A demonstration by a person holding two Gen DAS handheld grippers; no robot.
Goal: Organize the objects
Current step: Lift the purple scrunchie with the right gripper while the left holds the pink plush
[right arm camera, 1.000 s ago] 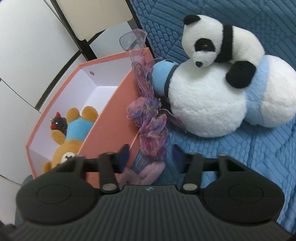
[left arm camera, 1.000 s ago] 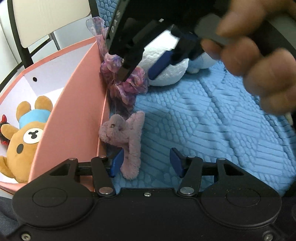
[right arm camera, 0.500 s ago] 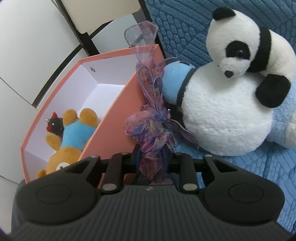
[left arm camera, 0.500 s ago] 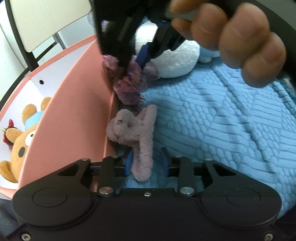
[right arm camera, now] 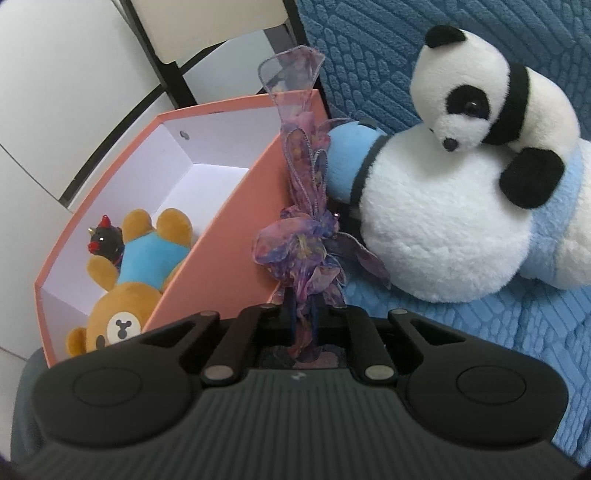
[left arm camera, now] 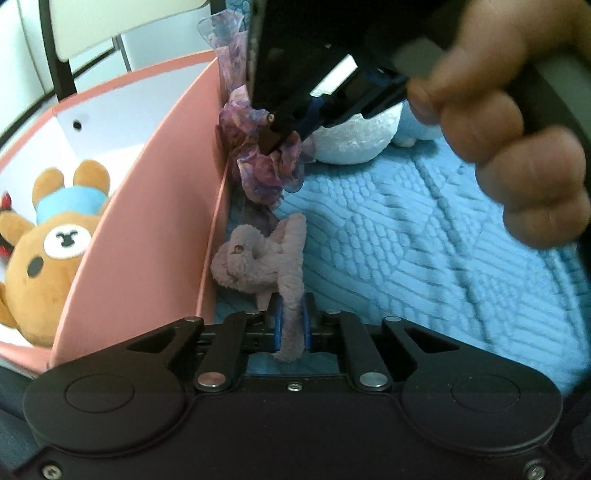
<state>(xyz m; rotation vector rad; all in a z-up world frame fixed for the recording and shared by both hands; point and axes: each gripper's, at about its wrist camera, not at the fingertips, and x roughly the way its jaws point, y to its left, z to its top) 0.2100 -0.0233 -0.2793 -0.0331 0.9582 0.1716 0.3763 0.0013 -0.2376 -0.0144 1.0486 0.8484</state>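
Note:
A small mauve plush elephant lies on the blue quilt beside the pink box. My left gripper is shut on the elephant's trunk. My right gripper is shut on a purple gauze ribbon that rises along the pink box's outer wall. In the left wrist view the right gripper hangs above the ribbon, held by a hand. A brown bear and a small black figure lie inside the box.
A large white and blue plush with a panda on top lies on the blue quilt right of the box. A chair stands behind the box.
Both grippers closed: the left on the elephant's trunk, the right on the ribbon. The right gripper has lifted, pulling the ribbon upward.

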